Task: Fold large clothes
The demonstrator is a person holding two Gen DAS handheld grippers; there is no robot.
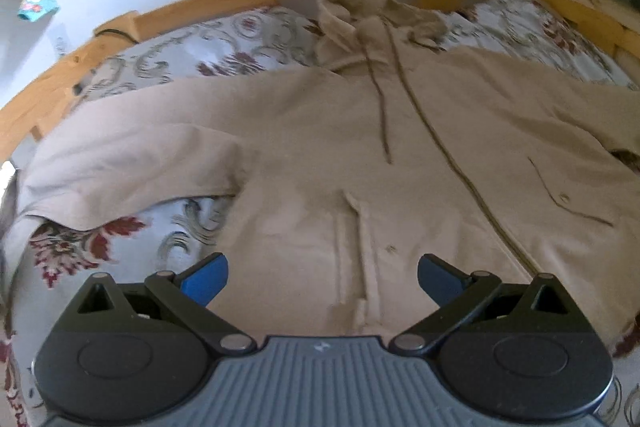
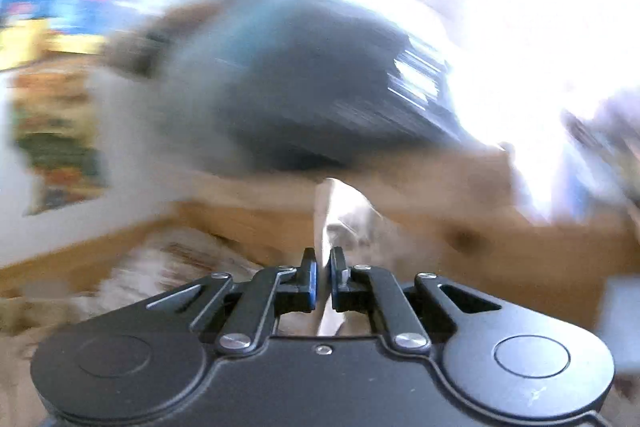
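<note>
Beige hoodie [image 1: 360, 147]: spread flat on our floral bedsheet [image 1: 180, 55]. Left gripper [image 1: 322, 281]: wide open above its hem, empty. Right gripper [image 2: 323, 277]: nearly closed, pinching pale cloth [image 2: 340, 211]; view blurred.

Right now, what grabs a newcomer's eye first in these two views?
A large beige hooded jacket spread face-up across the floral bedspread, drawstrings trailing down its front. The left gripper hovers over its hem, jaws wide. The right view is motion-blurred; the right gripper pinches pale fabric.

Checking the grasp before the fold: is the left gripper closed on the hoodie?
No, the left gripper is wide open above the beige hoodie, holding nothing.
</note>
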